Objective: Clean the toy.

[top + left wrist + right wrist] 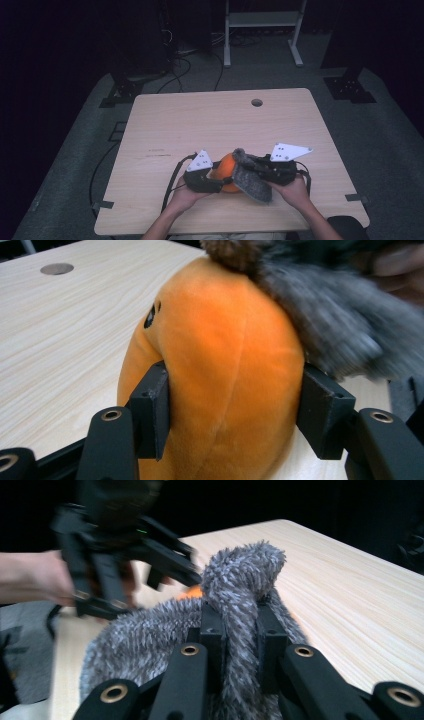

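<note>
An orange plush toy [227, 167] sits near the front of the wooden table [220, 120]. My left gripper [217, 180] is shut on the orange plush toy [225, 375], one pad pressing into each side. A grey fuzzy cloth [248, 181] drapes over the toy's right side. My right gripper [250, 167] is shut on a fold of the grey fuzzy cloth [240, 595], which bunches up between the jaws. In the right gripper view my left gripper [170, 575] shows beyond the cloth, with a sliver of orange beneath it.
A round cable hole [256, 102] lies at the table's far edge. A black cable [172, 182] trails from my left gripper toward the front edge. A white metal frame [262, 30] stands on the floor behind the table.
</note>
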The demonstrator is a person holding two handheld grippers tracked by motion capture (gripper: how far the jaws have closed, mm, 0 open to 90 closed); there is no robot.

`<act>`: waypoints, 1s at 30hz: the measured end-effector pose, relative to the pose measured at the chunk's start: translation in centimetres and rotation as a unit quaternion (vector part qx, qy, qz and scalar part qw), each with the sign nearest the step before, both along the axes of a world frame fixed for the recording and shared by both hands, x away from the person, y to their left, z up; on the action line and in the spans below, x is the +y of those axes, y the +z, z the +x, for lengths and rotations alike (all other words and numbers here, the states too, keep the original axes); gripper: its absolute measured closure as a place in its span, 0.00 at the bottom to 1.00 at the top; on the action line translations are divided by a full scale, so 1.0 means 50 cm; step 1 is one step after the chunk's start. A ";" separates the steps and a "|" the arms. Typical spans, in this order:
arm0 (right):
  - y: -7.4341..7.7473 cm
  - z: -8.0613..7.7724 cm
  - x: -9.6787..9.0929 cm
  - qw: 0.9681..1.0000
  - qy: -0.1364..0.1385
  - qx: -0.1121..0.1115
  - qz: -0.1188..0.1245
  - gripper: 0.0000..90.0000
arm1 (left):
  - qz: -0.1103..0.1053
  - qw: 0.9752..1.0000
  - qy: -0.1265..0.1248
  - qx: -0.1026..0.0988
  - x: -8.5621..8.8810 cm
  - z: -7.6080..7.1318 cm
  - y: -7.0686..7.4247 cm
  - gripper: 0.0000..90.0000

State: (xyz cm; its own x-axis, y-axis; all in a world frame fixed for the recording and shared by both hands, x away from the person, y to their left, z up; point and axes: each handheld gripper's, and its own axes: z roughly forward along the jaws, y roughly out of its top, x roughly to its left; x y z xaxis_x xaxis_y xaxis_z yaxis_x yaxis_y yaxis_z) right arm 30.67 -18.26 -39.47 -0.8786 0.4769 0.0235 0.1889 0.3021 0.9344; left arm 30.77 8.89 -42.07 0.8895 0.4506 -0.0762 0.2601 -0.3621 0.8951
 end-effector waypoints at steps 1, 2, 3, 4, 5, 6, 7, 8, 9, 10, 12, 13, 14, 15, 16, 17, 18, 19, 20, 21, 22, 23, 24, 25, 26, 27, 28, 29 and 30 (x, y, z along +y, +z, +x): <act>-0.002 0.004 -0.007 1.000 -0.010 0.002 -0.003 0.87 | 0.000 1.000 -0.001 -0.002 0.001 -0.001 0.003 0.43; -0.003 0.007 -0.012 1.000 -0.019 0.006 -0.005 0.87 | 0.003 1.000 -0.001 -0.004 0.000 -0.002 0.004 0.43; -0.005 0.007 -0.015 1.000 -0.022 0.009 -0.004 0.87 | 0.008 1.000 0.000 -0.005 -0.002 -0.003 0.004 0.43; -0.004 0.005 -0.013 1.000 -0.020 0.010 0.000 0.87 | 0.014 1.000 0.000 -0.009 -0.004 -0.004 0.004 0.43; -0.002 0.001 -0.008 1.000 -0.014 0.005 0.001 0.86 | 0.024 1.000 -0.001 -0.015 -0.007 -0.005 0.003 0.43; 0.002 -0.006 0.001 1.000 0.000 0.000 0.006 0.86 | 0.026 1.000 0.000 -0.016 -0.009 -0.006 0.001 0.43; 0.003 -0.008 0.007 1.000 0.011 -0.005 0.011 0.86 | 0.028 1.000 -0.002 -0.013 -0.012 -0.006 -0.003 0.43; 0.005 -0.011 0.014 1.000 0.018 -0.010 0.011 0.86 | 0.029 1.000 -0.004 -0.012 -0.013 -0.006 -0.006 0.42; 0.005 -0.012 0.018 1.000 0.017 -0.013 0.002 0.86 | 0.029 0.999 -0.006 -0.014 -0.013 -0.006 -0.007 0.42; 0.003 -0.008 0.017 1.000 0.016 -0.011 0.000 0.86 | 0.029 0.999 -0.007 -0.017 -0.013 -0.005 -0.007 0.40; -0.002 0.001 0.005 1.000 0.007 0.003 0.003 0.86 | 0.030 0.999 -0.009 -0.021 -0.014 -0.002 -0.009 0.29; -0.004 0.003 0.002 1.000 0.003 0.003 0.001 0.86 | 0.031 0.999 -0.013 -0.025 -0.013 -0.001 -0.012 0.26; -0.005 0.005 -0.004 1.000 -0.003 0.003 -0.002 0.86 | 0.029 0.999 -0.014 -0.029 -0.012 0.000 -0.015 0.21; -0.006 0.006 -0.007 1.000 -0.005 0.007 0.001 0.86 | 0.029 0.999 -0.014 -0.030 -0.010 0.002 -0.017 0.20; -0.007 0.008 -0.011 1.000 -0.005 0.009 0.004 0.86 | 0.034 0.999 -0.011 -0.027 -0.010 0.005 -0.019 0.17; -0.007 0.009 -0.014 1.000 -0.006 0.010 0.004 0.86 | 0.039 0.999 -0.009 -0.018 -0.012 0.010 -0.022 0.14; -0.008 0.012 -0.016 1.000 -0.006 0.008 0.005 0.86 | 0.042 0.999 -0.010 -0.011 -0.014 0.013 -0.025 0.11; -0.008 0.012 -0.017 1.000 -0.006 0.010 0.006 0.86 | 0.043 0.999 -0.012 -0.004 -0.018 0.018 -0.031 0.11; -0.008 0.013 -0.017 1.000 -0.007 0.011 0.006 0.86 | 0.043 0.999 -0.013 -0.002 -0.019 0.020 -0.035 0.11; -0.008 0.013 -0.016 1.000 -0.007 0.012 0.005 0.86 | 0.042 0.999 -0.016 0.000 -0.018 0.020 -0.038 0.13; -0.008 0.012 -0.015 1.000 -0.007 0.012 0.005 0.86 | 0.038 0.999 -0.017 -0.008 -0.017 0.016 -0.039 0.21; -0.008 0.010 -0.014 1.000 -0.007 0.010 0.006 0.86 | 0.041 0.999 -0.014 -0.018 -0.017 0.013 -0.038 0.27; -0.006 0.008 -0.013 1.000 -0.005 0.010 0.012 0.86 | 0.048 0.998 -0.011 -0.025 -0.018 0.010 -0.035 0.32; -0.002 0.003 -0.010 1.000 -0.001 0.008 0.017 0.86 | 0.058 0.998 -0.005 -0.033 -0.022 0.007 -0.032 0.36; 0.002 -0.002 -0.004 1.000 0.008 0.002 0.021 0.86 | 0.068 0.997 -0.002 -0.041 -0.026 0.003 -0.030 0.38; 0.006 -0.009 0.004 0.999 0.021 -0.002 0.024 0.86 | 0.068 0.997 -0.006 -0.045 -0.030 -0.001 -0.027 0.40; 0.009 -0.014 0.015 0.999 0.033 -0.011 0.023 0.86 | 0.069 0.996 -0.012 -0.048 -0.032 -0.005 -0.023 0.42; 0.010 -0.018 0.023 0.999 0.038 -0.018 0.017 0.86 | 0.067 0.997 -0.017 -0.047 -0.032 -0.008 -0.019 0.42; 0.009 -0.019 0.025 0.999 0.037 -0.016 0.015 0.86 | 0.060 0.997 -0.019 -0.047 -0.028 -0.012 -0.014 0.43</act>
